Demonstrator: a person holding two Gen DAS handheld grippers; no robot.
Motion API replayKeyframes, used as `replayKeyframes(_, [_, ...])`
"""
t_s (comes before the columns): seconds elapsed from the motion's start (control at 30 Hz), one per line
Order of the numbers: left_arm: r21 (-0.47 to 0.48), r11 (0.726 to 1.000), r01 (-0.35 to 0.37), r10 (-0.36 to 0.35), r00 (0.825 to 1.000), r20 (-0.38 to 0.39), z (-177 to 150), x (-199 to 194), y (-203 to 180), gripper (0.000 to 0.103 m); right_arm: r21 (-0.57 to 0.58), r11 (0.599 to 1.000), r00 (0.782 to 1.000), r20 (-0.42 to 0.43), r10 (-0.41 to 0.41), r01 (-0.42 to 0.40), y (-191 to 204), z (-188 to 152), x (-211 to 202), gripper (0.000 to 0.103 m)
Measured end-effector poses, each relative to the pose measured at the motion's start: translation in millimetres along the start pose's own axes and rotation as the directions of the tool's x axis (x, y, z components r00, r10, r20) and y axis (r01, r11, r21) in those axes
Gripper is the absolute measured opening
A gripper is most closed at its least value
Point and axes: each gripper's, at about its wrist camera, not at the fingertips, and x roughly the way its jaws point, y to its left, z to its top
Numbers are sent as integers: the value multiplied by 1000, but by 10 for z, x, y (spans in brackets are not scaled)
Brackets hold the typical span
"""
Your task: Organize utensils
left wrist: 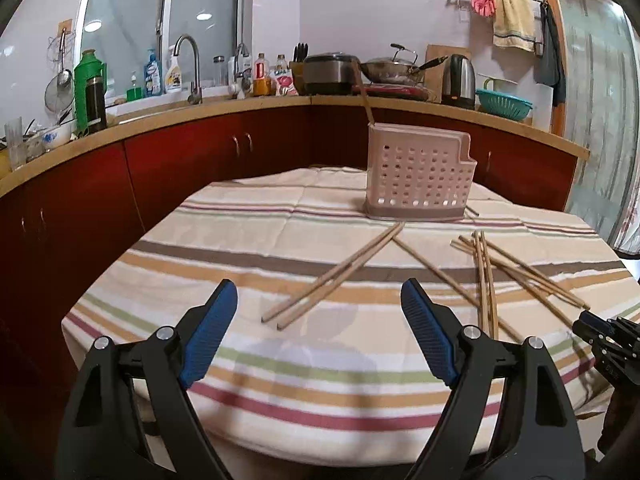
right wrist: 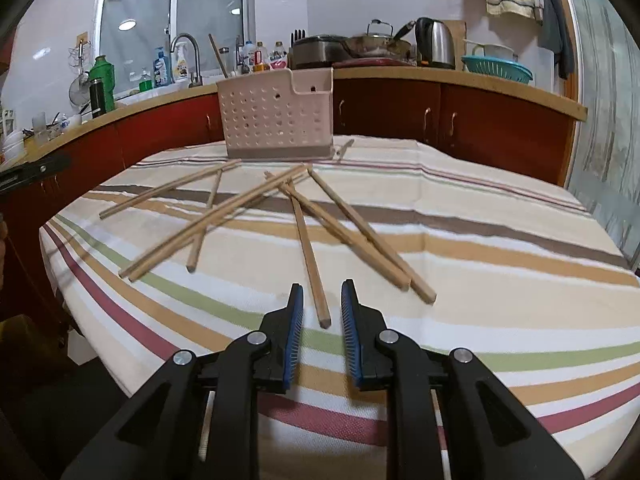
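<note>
Several wooden chopsticks lie scattered on the striped tablecloth (left wrist: 280,364), a pair (left wrist: 336,276) ahead of my left gripper (left wrist: 319,286) and a crossed cluster (left wrist: 486,280) to its right. My left gripper hangs above the cloth, open wide with nothing between its fingers. A pale perforated utensil holder (left wrist: 420,176) stands at the far side with one chopstick (left wrist: 367,108) upright in it. In the right wrist view, my right gripper (right wrist: 322,287) has its jaws a narrow gap apart. The near end of one chopstick (right wrist: 310,248) shows in that gap, and the pads do not touch it.
The table's near edge drops off just below both grippers. Red cabinets and a crowded counter with a sink tap (left wrist: 192,68), a kettle (left wrist: 458,76) and a teal colander (left wrist: 504,104) run behind the table. My right gripper's tip (left wrist: 592,326) shows at the left wrist view's right edge.
</note>
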Motion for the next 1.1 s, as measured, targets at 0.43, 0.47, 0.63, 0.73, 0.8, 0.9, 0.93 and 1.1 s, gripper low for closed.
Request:
replayKeyframes(0.43, [-17, 1000, 4, -5, 1000, -25, -66, 9, 18, 82, -5, 1000, 999, 22, 27, -27, 62, -8, -44, 8])
replayKeyframes(0.47, [-17, 1000, 4, -4, 1000, -24, -66, 8, 14, 82, -6, 1000, 999, 30, 29, -29, 70, 8, -76, 8])
replayKeyframes(0.63, [-22, 1000, 4, -4, 1000, -24, -55, 18, 16, 82, -23, 999, 994, 108, 30, -28, 133, 161, -312, 7])
replayKeyframes(0.73, [-23, 1000, 2, -3, 1000, -24, -49, 28, 22, 82, -34, 999, 987, 159, 31, -26, 156, 271, -459, 7])
replayKeyframes(0.8, [-24, 1000, 4, -5, 1000, -25, -49, 31, 35, 82, -42, 999, 982, 189, 30, -22, 171, 346, -540, 7])
replayKeyframes(0.9, [-24, 1000, 4, -4, 1000, -24, -46, 33, 46, 82, -49, 999, 973, 229, 28, -17, 180, 444, -647, 7])
replayKeyframes(0.93, [-24, 1000, 3, -4, 1000, -23, -44, 34, 45, 82, -50, 999, 970, 242, 27, -15, 180, 478, -683, 7])
replayKeyframes(1.1, [-27, 1000, 1, -2, 1000, -23, -38, 37, 59, 82, -54, 998, 957, 289, 27, -12, 173, 613, -820, 7])
